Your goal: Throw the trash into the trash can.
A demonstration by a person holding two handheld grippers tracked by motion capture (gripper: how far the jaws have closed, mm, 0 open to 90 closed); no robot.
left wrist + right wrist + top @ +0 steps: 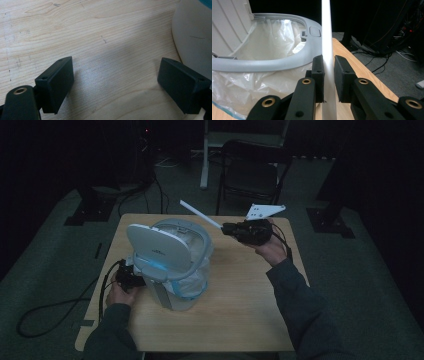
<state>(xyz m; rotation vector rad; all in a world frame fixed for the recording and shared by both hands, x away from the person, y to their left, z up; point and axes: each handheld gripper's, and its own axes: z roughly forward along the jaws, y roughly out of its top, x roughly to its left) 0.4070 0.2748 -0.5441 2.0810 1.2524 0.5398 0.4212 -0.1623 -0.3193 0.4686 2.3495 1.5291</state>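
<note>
Right tool (328,75) pinches a flat white strip (327,37); left tool (116,82) gapes over woodgrain table (100,30)

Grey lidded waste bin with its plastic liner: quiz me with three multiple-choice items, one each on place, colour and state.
1. Where is the flat white strip?
A. Inside the liner
B. Between the right gripper's fingers, over the bin's rim
C. On the floor

2. What colour is the bin's rim?
A. Grey
B. Red
C. Green

3. How is the bin's lid?
A. Shut
B. Taken off
C. Raised open

Answers: 1 B, the right gripper view shows the fingers pressed on the strip by the rim. 2 A, the rim looks grey above the clear liner. 3 C, the high view shows the lid tilted up.
</note>
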